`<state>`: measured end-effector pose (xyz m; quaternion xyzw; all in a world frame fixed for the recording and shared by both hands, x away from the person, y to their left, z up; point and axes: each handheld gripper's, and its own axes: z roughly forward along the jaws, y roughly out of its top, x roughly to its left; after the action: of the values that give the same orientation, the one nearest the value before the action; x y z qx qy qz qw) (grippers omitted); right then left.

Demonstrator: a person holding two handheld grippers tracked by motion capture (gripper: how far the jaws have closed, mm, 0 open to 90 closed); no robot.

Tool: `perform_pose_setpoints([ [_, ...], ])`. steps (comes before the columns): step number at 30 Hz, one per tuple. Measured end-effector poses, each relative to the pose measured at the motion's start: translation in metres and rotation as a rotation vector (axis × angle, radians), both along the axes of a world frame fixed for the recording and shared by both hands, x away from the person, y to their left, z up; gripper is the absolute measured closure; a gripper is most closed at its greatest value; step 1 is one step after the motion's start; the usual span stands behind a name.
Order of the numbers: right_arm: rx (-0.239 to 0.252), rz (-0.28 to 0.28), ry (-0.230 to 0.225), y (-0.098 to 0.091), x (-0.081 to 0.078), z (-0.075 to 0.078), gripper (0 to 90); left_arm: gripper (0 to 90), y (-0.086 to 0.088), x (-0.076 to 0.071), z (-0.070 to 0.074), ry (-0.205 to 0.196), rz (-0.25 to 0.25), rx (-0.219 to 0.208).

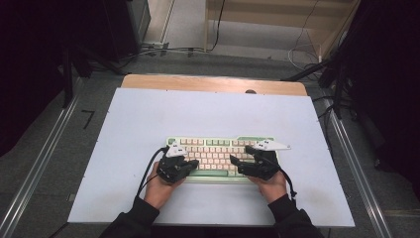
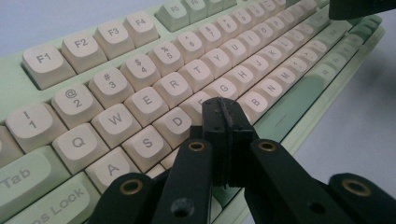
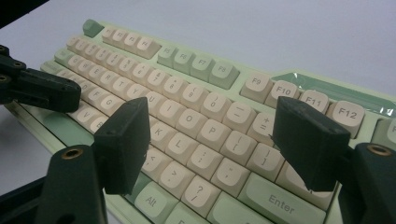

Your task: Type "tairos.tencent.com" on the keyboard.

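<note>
Across the lower middle of the high view, the keyboard (image 1: 218, 158) is lying on a pale board (image 1: 148, 124), with the left gripper (image 1: 190, 163) and the right gripper (image 1: 236, 165) both hovering over its front rows, tips pointing inward toward each other. From this height the tips are blending into dark shapes, so whether either is touching a key is impossible to tell, and the hands are covering the keyboard's front edge. Moving to the left gripper view, the jaws are pressed together into one blunt tip (image 2: 223, 116) sitting over the letter rows beside the D and G keys; that tip is hiding the key below it, and a blunt tip this wide risks pressing two neighbouring keys at once. The bottom row is cut off behind the gripper's arms. At upper right of that frame a dark edge of the other gripper is intruding, so the two could bump if either is swinging inward. Turning to the right gripper view, the jaws are standing wide apart with nothing between them (image 3: 211, 142), straddling the keys around K, L and the brackets; lowered like this, both pads would be striking separate keys. The Enter key (image 3: 280, 203) is partly covered by one pad.
</note>
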<state>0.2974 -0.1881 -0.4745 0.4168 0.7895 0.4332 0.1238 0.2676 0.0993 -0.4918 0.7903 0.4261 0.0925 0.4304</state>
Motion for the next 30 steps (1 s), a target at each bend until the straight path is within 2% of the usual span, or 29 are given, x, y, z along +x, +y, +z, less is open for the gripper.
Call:
perform_pose_setpoints([
  [3, 0.001, -0.001, 0.002, 0.000, 0.000, 0.000, 26.2, 89.1, 0.001, -0.001, 0.002, -0.006, 0.000, -0.014],
  [5, 0.003, -0.001, 0.001, 0.000, 0.000, 0.000, 26.2, 84.3, 0.002, 0.000, 0.003, -0.013, 0.007, -0.027],
  [10, 0.001, 0.000, 0.001, 0.000, 0.000, 0.000, 26.2, 54.4, 0.007, -0.001, 0.008, -0.054, 0.072, -0.058],
  [13, 0.000, -0.001, 0.002, 0.000, 0.000, 0.000, 26.2, 45.9, 0.011, -0.001, 0.011, -0.084, 0.107, -0.061],
  [18, -0.005, 0.001, 0.003, 0.000, 0.000, -0.001, 26.2, 45.1, 0.017, 0.000, 0.015, -0.113, 0.146, -0.064],
  [30, -0.005, -0.011, 0.006, -0.004, -0.003, -0.001, 25.9, 40.7, 0.020, 0.006, 0.015, -0.115, 0.201, -0.050],
])
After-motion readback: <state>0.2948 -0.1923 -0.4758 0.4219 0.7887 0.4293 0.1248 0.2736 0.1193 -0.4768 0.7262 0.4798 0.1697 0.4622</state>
